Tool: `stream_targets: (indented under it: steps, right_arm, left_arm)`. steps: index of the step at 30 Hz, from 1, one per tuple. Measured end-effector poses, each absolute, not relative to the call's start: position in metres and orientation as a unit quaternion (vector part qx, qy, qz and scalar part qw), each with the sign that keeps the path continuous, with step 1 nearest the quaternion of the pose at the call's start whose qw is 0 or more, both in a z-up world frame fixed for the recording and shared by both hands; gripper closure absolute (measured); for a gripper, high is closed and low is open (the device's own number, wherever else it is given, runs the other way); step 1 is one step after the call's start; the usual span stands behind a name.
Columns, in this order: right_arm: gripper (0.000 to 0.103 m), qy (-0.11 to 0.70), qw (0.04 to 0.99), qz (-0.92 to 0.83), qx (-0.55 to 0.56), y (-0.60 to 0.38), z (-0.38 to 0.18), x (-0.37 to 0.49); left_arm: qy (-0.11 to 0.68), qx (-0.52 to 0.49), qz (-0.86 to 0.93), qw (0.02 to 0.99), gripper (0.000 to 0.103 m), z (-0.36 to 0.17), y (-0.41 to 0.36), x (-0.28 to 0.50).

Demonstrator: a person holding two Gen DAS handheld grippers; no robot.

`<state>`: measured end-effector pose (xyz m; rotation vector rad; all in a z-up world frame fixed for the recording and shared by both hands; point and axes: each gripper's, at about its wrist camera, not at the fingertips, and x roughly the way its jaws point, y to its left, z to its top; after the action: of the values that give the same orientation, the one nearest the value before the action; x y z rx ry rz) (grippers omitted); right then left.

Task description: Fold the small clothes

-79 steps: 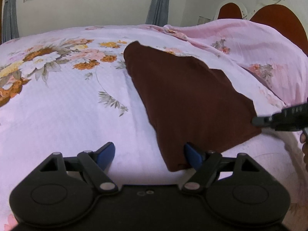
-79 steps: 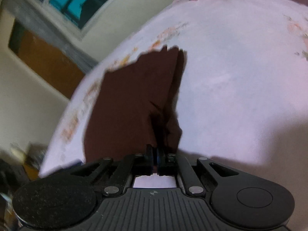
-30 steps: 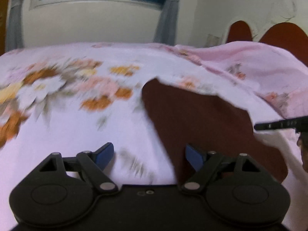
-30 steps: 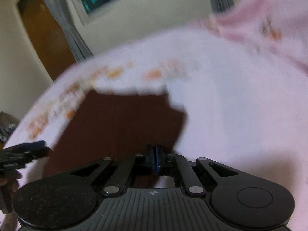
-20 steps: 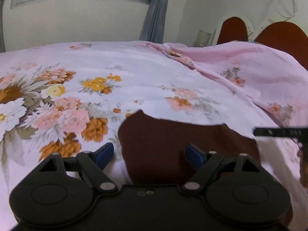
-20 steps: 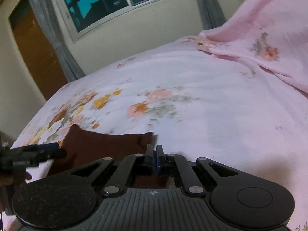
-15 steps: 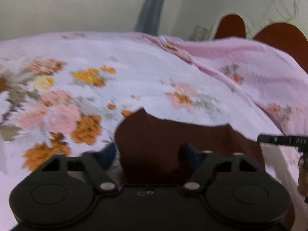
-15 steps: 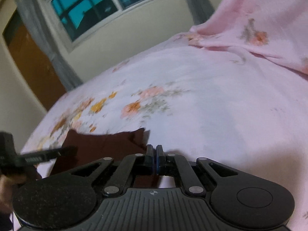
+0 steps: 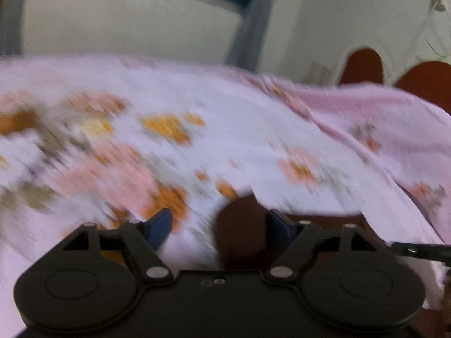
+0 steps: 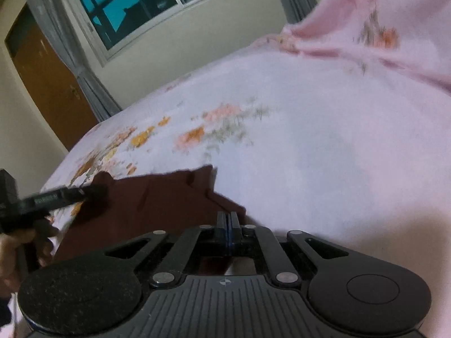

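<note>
The right gripper (image 10: 228, 221) has its jaws clenched together at the lower middle of its view, pinching the near edge of the dark brown cloth garment (image 10: 157, 200). The left gripper (image 9: 218, 225) has its jaws spread wide, released, with a corner of the same garment (image 9: 242, 225) lying between the blue pads (image 9: 160, 225), untouched as far as can be told.

The garment lies flat on the pink floral bedsheet (image 10: 310, 146), at lower left of the right view. A fold appears to be underway, one edge held; the next move probably calls for the left jaws to close on the free corner so both edges travel together.

The left view is heavily motion-blurred. The gripper bodies hide the garment's near part, so its shape and fold state are unclear.
</note>
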<state>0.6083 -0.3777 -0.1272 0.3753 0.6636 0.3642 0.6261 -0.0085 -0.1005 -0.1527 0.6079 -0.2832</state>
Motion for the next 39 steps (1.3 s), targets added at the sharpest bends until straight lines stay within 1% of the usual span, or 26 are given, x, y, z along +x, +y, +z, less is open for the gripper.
stream_targets:
  steps: [3, 5, 6, 8, 9, 12, 15, 18, 19, 20, 21, 22, 23, 24, 26, 29, 32, 34, 37, 39]
  right_arm:
    - [0.102, 0.281, 0.915, 0.208, 0.201, -0.379, -0.112, 0.597]
    - [0.102, 0.272, 0.917, 0.218, 0.196, -0.372, -0.111, 0.598]
    - [0.102, 0.279, 0.917, 0.216, 0.185, -0.367, -0.114, 0.603]
    - [0.102, 0.341, 0.908, 0.184, 0.162, -0.358, -0.135, 0.621]
    - [0.102, 0.355, 0.901, 0.184, 0.168, -0.359, -0.144, 0.626]
    - [0.102, 0.355, 0.898, 0.182, 0.187, -0.365, -0.139, 0.625]
    - [0.101, 0.339, 0.909, 0.173, 0.170, -0.363, -0.121, 0.611]
    - [0.099, 0.330, 0.911, 0.181, 0.171, -0.361, -0.106, 0.593]
    - [0.096, 0.332, 0.907, 0.190, 0.174, -0.359, -0.102, 0.586]
    - [0.078, 0.332, 0.908, 0.193, 0.171, -0.357, -0.100, 0.579]
    - [0.043, 0.325, 0.912, 0.192, 0.162, -0.352, -0.098, 0.572]
    - [0.031, 0.318, 0.917, 0.191, 0.147, -0.347, -0.097, 0.564]
    - [0.028, 0.322, 0.917, 0.194, 0.136, -0.342, -0.100, 0.560]
    - [0.028, 0.346, 0.909, 0.195, 0.127, -0.335, -0.106, 0.560]
    - [0.028, 0.395, 0.897, 0.178, 0.088, -0.321, -0.123, 0.561]
    - [0.029, 0.381, 0.904, 0.172, 0.087, -0.320, -0.119, 0.550]
    - [0.029, 0.344, 0.913, 0.184, 0.116, -0.331, -0.100, 0.523]
    - [0.029, 0.333, 0.916, 0.191, 0.118, -0.333, -0.094, 0.508]
    - [0.029, 0.339, 0.916, 0.189, 0.101, -0.328, -0.097, 0.498]
    - [0.029, 0.364, 0.912, 0.170, 0.086, -0.324, -0.108, 0.502]
  left_arm:
    - [0.300, -0.060, -0.154, 0.939, 0.025, -0.093, -0.005, 0.624]
    - [0.323, -0.028, -0.135, 0.936, 0.023, -0.102, -0.012, 0.634]
    - [0.345, -0.028, -0.129, 0.929, 0.022, -0.111, -0.014, 0.642]
    - [0.348, -0.027, -0.106, 0.931, 0.020, -0.123, -0.017, 0.650]
    - [0.349, -0.024, -0.097, 0.932, 0.021, -0.124, -0.021, 0.653]
    - [0.349, -0.019, -0.089, 0.933, 0.022, -0.116, -0.025, 0.649]
    - [0.333, -0.030, -0.119, 0.935, 0.022, -0.099, -0.021, 0.624]
    - [0.317, -0.006, -0.141, 0.938, 0.022, -0.091, -0.022, 0.589]
    - [0.313, -0.002, -0.145, 0.939, 0.022, -0.090, -0.023, 0.578]
    - [0.313, -0.002, -0.151, 0.938, 0.022, -0.090, -0.022, 0.569]
    - [0.315, -0.001, -0.149, 0.937, 0.022, -0.093, -0.022, 0.561]
    - [0.326, 0.000, -0.145, 0.934, 0.022, -0.097, -0.024, 0.557]
    - [0.340, -0.005, -0.148, 0.929, 0.022, -0.103, -0.024, 0.554]
    - [0.357, -0.009, -0.150, 0.922, 0.022, -0.110, -0.024, 0.553]
    - [0.357, -0.007, -0.144, 0.923, 0.022, -0.115, -0.025, 0.547]
    - [0.359, 0.000, -0.141, 0.923, 0.022, -0.104, -0.027, 0.538]
    - [0.336, 0.024, -0.151, 0.929, 0.022, -0.087, -0.031, 0.511]
    - [0.332, 0.037, -0.158, 0.929, 0.022, -0.084, -0.035, 0.494]
    - [0.332, 0.053, -0.155, 0.929, 0.022, -0.088, -0.043, 0.478]
    - [0.336, 0.058, -0.150, 0.928, 0.022, -0.093, -0.044, 0.474]
